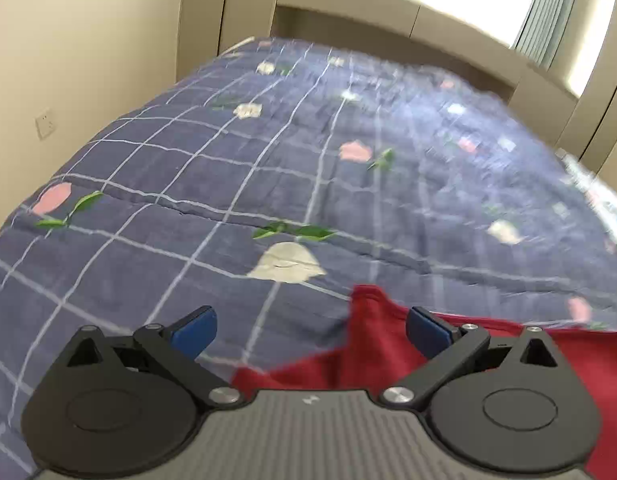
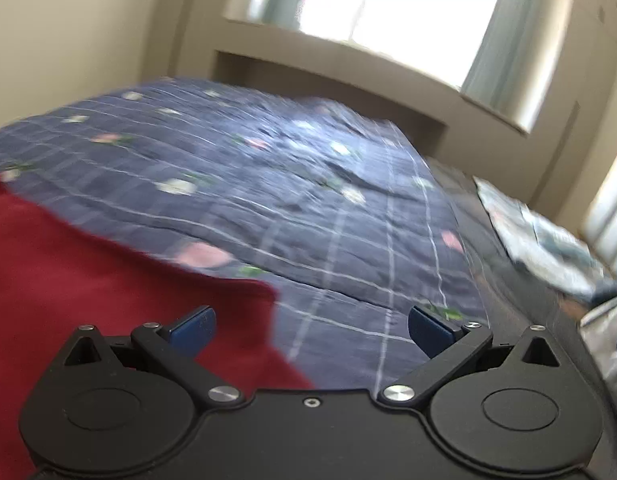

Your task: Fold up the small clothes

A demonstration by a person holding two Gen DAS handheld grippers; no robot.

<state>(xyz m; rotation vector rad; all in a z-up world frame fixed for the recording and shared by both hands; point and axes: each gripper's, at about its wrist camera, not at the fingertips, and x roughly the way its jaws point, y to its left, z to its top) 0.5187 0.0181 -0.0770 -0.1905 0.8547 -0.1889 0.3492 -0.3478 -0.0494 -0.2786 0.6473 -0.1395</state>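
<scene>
A red garment (image 1: 372, 344) lies on a blue checked quilt (image 1: 268, 152) with flower prints. In the left wrist view it fills the lower right, and its upper left corner sits just ahead of my left gripper (image 1: 310, 330), which is open and empty above that corner. In the right wrist view the red garment (image 2: 88, 272) fills the lower left on the quilt (image 2: 308, 184). My right gripper (image 2: 311, 330) is open and empty over the garment's right edge. Both views are blurred.
The bed runs to a beige ledge (image 1: 388, 16) under a bright window. A beige wall with a socket (image 1: 46, 122) is on the left. Patterned bedding (image 2: 540, 240) lies beyond the quilt's right edge.
</scene>
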